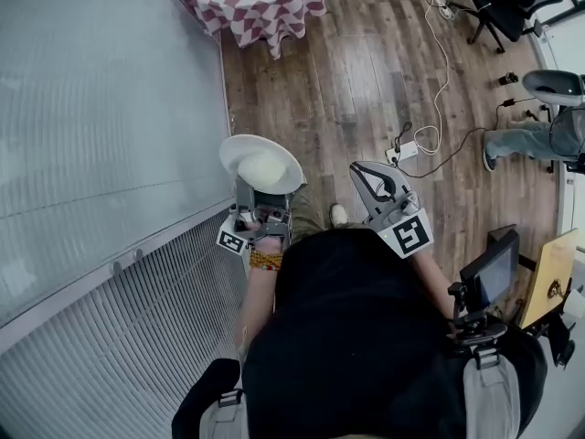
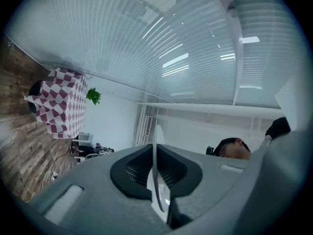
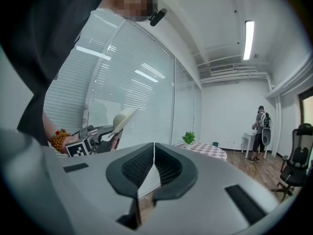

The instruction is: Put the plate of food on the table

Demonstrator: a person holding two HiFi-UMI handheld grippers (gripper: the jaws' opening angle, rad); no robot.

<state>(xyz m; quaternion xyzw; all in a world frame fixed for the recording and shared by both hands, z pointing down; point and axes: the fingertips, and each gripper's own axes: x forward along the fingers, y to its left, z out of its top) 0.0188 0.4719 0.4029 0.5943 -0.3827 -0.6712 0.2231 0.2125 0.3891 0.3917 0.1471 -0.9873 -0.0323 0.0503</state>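
I see a tall frosted glass wall with fine horizontal lines (image 1: 101,108) filling the left of the head view, with a brown wooden plank floor (image 1: 366,71) beside it. At the far end of the floor stands a round table draped in a red-and-white checked cloth (image 1: 260,3).

The round white plate (image 1: 262,164) is up in the air above the floor, just beside the glass wall and well apart from the table. It is thin and shallow, with a pale, smooth, cream-coloured mound of food on its upper face. Being round, it has no long axis. It lies face up, and from the right gripper view its far rim tilts upward, away from the person. In the left gripper view I see it edge-on as a thin white line.

My grey left gripper (image 1: 262,193) has its jaws clamped on the plate's near rim. My grey right gripper (image 1: 366,170) is level beside it, jaws pressed together on nothing.
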